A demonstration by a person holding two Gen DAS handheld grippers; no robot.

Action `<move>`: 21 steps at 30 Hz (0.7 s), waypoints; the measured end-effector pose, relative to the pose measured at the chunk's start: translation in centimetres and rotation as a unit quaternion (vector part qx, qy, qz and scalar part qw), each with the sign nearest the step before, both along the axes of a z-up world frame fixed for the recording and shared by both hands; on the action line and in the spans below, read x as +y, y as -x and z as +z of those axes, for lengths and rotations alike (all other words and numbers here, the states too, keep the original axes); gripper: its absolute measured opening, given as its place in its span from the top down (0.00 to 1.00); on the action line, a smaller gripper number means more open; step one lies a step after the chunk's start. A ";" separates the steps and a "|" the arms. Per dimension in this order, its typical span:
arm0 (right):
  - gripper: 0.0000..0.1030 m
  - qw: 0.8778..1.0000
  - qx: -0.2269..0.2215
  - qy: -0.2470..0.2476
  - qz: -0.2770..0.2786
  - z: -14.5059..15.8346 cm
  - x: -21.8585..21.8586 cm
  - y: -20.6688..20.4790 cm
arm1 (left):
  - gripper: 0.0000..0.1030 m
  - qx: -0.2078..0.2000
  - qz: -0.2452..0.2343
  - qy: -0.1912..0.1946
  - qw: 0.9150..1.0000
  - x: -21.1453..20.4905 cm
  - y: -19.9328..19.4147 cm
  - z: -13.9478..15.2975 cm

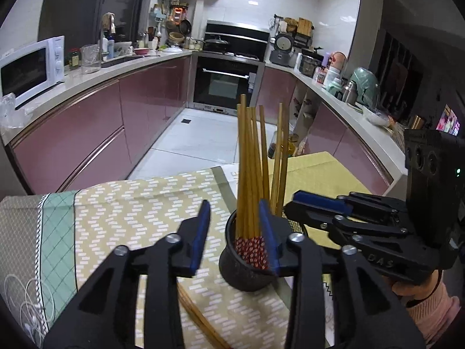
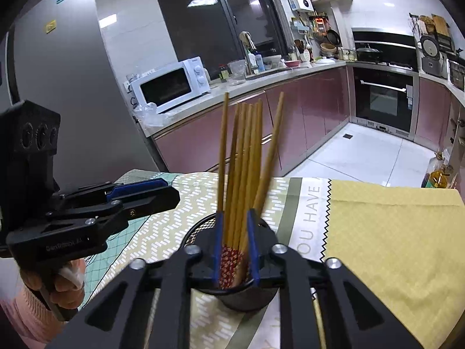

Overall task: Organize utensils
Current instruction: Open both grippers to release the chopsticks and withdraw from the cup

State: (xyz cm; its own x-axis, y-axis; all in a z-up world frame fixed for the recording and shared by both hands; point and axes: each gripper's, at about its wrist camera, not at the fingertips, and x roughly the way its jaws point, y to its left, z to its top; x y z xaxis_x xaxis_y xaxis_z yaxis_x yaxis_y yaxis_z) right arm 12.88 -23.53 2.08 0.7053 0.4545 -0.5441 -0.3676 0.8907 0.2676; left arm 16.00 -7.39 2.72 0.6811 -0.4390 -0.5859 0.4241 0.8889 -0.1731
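Note:
A bundle of bamboo chopsticks (image 1: pixel 250 160) with red patterned ends stands upright in a dark round cup (image 1: pixel 247 276) on the patterned cloth. My left gripper (image 1: pixel 234 206) is open; the bundle stands between its blue pads, close to the right one, with the left pad well clear. My right gripper (image 2: pixel 235 215) straddles the same chopsticks (image 2: pixel 244 160) just above the cup (image 2: pixel 247 299). Its pads stand slightly apart from the red ends, so it is open. Each gripper shows side-on in the other's view: the right gripper (image 1: pixel 293 203), the left gripper (image 2: pixel 174 195).
A black mesh holder (image 2: pixel 199 228) stands right beside the cup. One loose chopstick (image 1: pixel 200 320) lies on the cloth (image 1: pixel 130 212) near the front. A yellow mat (image 2: pixel 392 232) covers the table's right side. White earphone cables (image 1: pixel 26 299) lie at the left edge. Kitchen counters lie beyond.

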 end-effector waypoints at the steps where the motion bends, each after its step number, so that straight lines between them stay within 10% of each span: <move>1: 0.74 1.000 -0.005 0.001 0.003 0.1 0.1 0.5 | 0.58 -0.007 0.007 0.000 1.000 0.3 0.7 0.0; 9: 0.64 0.998 -0.034 0.008 0.061 0.6 1.7 4.8 | 0.19 -0.049 0.057 0.004 0.997 4.1 5.9 -0.3; 21: 0.59 0.989 0.063 0.050 0.121 -6.1 7.1 6.3 | 0.06 -0.021 0.150 -0.034 0.988 8.7 9.5 -4.9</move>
